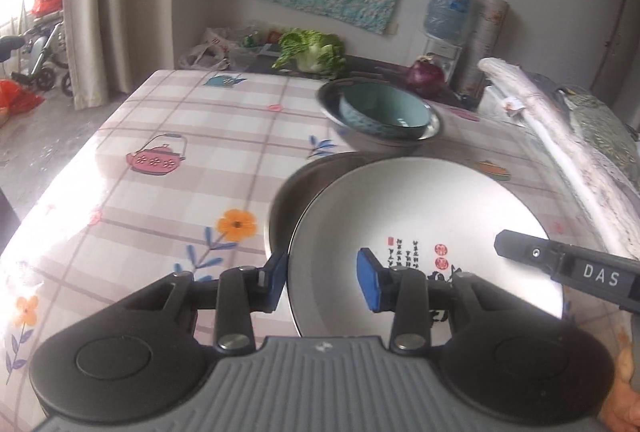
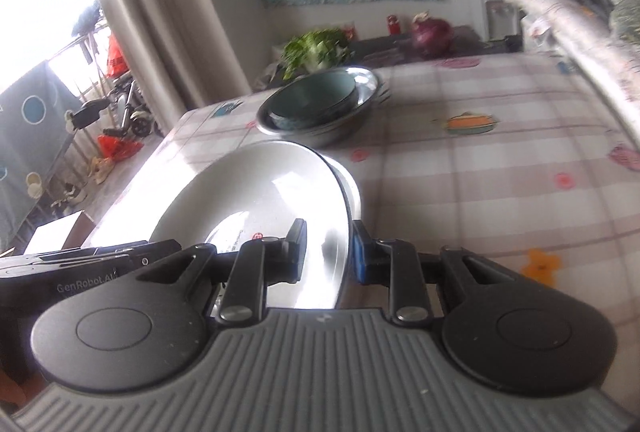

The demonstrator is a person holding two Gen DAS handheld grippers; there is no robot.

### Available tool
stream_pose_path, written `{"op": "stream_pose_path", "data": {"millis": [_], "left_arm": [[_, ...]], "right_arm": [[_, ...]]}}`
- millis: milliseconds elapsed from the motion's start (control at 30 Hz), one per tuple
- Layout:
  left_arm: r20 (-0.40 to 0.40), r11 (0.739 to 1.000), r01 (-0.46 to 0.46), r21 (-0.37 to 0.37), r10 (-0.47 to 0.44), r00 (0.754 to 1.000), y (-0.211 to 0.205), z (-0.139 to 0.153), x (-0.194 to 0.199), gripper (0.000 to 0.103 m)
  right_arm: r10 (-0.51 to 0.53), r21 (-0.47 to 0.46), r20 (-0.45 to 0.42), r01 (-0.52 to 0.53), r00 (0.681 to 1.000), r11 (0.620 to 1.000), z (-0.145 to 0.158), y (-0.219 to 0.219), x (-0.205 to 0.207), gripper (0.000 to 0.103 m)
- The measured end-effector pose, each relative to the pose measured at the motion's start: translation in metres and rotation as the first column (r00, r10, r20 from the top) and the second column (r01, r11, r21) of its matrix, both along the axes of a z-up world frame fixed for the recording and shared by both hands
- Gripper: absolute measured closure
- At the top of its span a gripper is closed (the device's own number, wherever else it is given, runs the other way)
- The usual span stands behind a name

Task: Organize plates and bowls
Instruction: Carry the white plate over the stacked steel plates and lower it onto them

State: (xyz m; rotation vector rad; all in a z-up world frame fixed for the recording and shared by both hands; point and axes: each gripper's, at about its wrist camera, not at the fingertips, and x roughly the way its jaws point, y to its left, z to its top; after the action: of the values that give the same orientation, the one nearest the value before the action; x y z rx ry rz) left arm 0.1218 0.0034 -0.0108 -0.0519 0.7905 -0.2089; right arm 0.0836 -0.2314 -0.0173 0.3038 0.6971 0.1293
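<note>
At the far left of our left wrist view the worktop lies under a checked cloth printed with a pink teapot and an orange flower. Moving right, our left tool has its blue pads on either side of the near-left rim of the white plate: one pad outside the edge, one over the plate's face, clamped on it. A grey metal plate shows just behind and under the white one, on its left side. Beyond these, a teal bowl sits nested inside a metal bowl on the worktop. Further back lie a leafy cabbage and a purple onion. At the right edge, our right tool reaches onto the plate's right side.

In the right wrist view, the left tool enters from the left. The white plate is tilted, its rim running between the blue pads of our right tool, which are pressed on it. To the right the checked cloth stretches away, with a rolled bundle along its far right edge.
</note>
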Motion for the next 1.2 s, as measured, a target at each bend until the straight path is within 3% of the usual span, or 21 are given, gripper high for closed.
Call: {"op": "stream_pose_path", "data": {"millis": [167, 433, 633, 800, 1200], "left_arm": [[-0.021, 1.0, 0.006, -0.007, -0.006, 1.0, 0.007, -0.005, 0.011, 0.065], [0.046, 0.998, 0.034, 0.044, -0.036, 0.998, -0.004, 0.012, 0.005, 0.062], [0.011, 0.997, 0.031, 0.069, -0.032, 0.999, -0.009, 0.011, 0.004, 0.056], [0.007, 0.994, 0.016, 0.111, -0.017, 1.0, -0.009, 0.012, -0.002, 0.047], [0.0, 0.991, 0.004, 0.132, -0.004, 1.0, -0.006, 0.019, -0.014, 0.043]], "right_arm": [[0.007, -0.004, -0.03, -0.007, 1.0, 1.0, -0.008, 0.013, 0.025, 0.08], [-0.035, -0.016, -0.052, 0.034, 0.998, 0.999, -0.017, -0.004, 0.038, 0.074], [-0.035, -0.001, -0.007, 0.035, 0.999, 0.999, -0.007, -0.012, 0.027, 0.07], [-0.03, 0.009, -0.008, 0.03, 1.0, 0.999, -0.006, -0.012, 0.019, 0.061], [-0.015, 0.014, -0.017, 0.015, 1.0, 1.0, -0.004, -0.009, 0.001, 0.057]]}}
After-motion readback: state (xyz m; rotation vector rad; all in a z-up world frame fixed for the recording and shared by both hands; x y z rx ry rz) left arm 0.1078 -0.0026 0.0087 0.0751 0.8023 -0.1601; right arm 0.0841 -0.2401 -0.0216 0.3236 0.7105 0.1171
